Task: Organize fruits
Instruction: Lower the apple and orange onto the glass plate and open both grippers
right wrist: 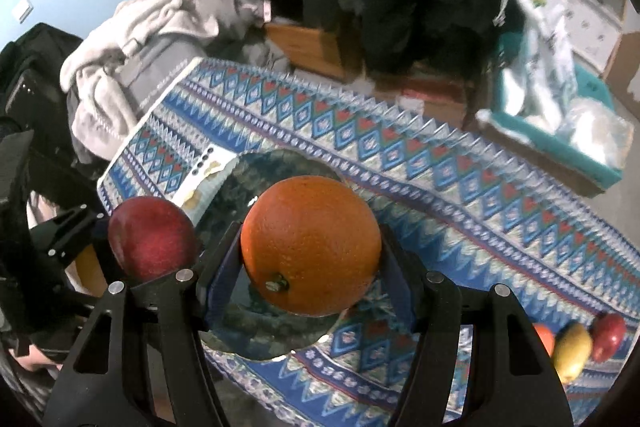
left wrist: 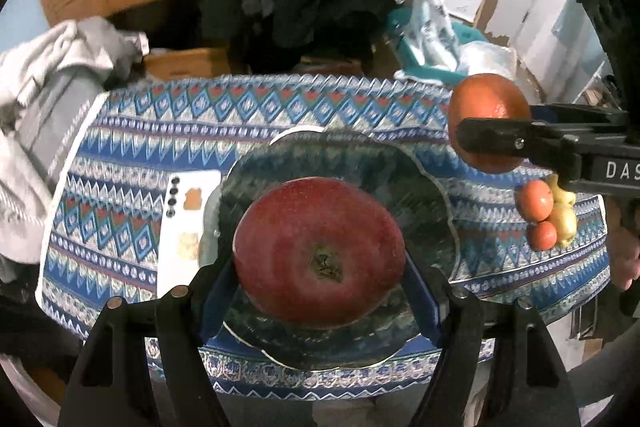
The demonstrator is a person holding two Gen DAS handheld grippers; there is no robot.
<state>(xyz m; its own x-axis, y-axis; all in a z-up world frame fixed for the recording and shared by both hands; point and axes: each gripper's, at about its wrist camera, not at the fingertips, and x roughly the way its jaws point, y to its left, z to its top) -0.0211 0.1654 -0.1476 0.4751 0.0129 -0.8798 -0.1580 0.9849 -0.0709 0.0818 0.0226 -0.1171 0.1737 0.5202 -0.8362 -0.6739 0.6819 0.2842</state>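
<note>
The apple is clamped in the left tool, directly above the plate; the orange, clamped in the right tool, is held over its edge.

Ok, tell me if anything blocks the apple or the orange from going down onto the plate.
Nothing visible does. The left gripper holds the apple right over the dark plate, whose surface looks bare. The right gripper holds the orange over the same plate. The two fruits are close, so they could crowd each other.
</note>
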